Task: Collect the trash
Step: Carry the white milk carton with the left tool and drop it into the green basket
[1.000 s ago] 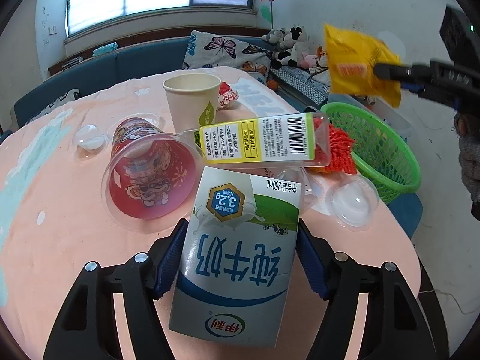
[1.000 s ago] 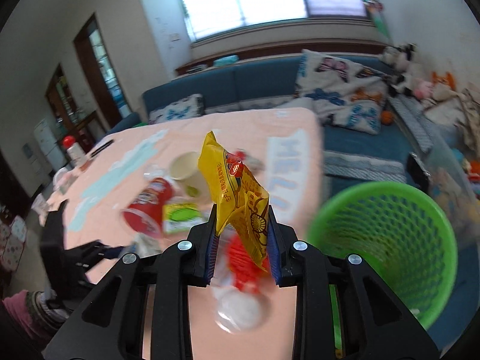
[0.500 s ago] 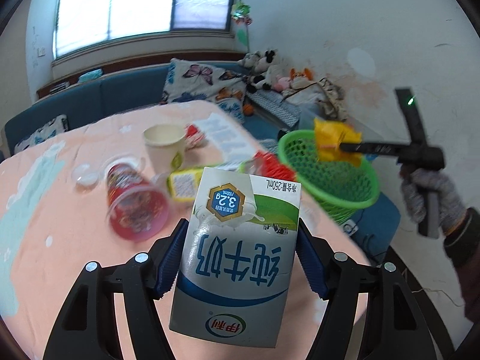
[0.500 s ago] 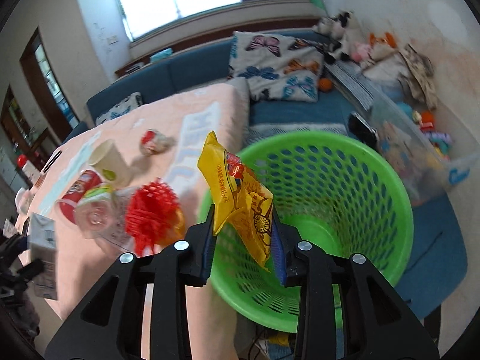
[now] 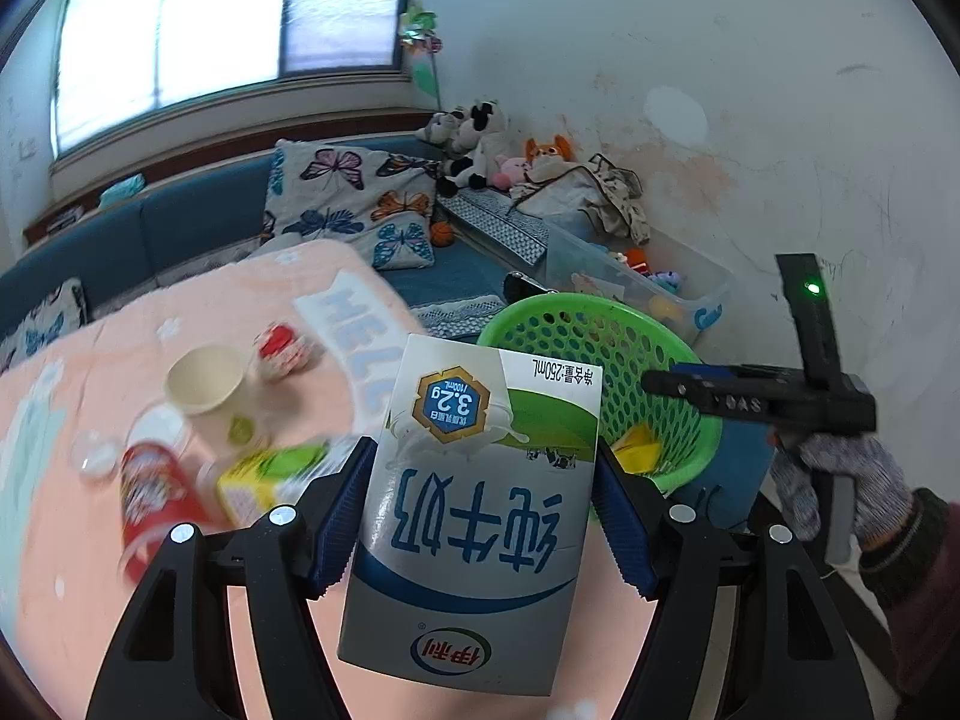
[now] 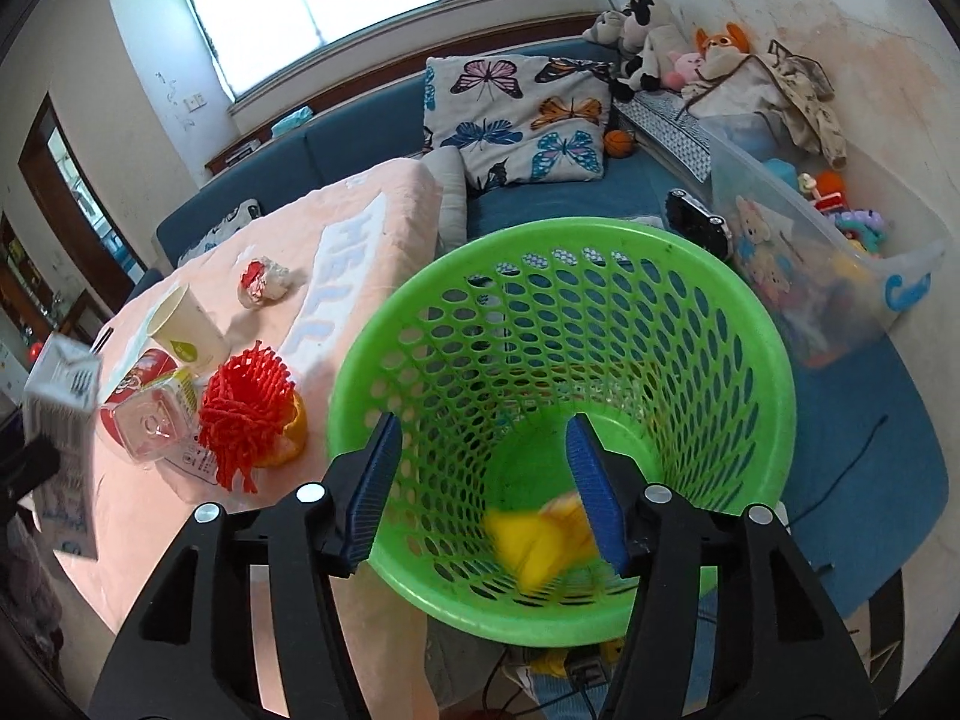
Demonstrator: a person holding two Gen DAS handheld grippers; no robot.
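Your left claw point(image 5: 480, 516) is pinching the milk carton point(image 5: 474, 516) upright by its sides, long axis standing along the fingers, and the green basket point(image 5: 690, 354) is lying just ahead and to its right, off the table point(image 5: 90, 372) edge. Your right claw point(image 6: 480, 492) is already hanging over the basket, its jaws opening with nothing between them. Since a second ago the yellow snack bag point(image 6: 540, 540) has left that claw and is lying in the basket, while the carton has come up off the table.
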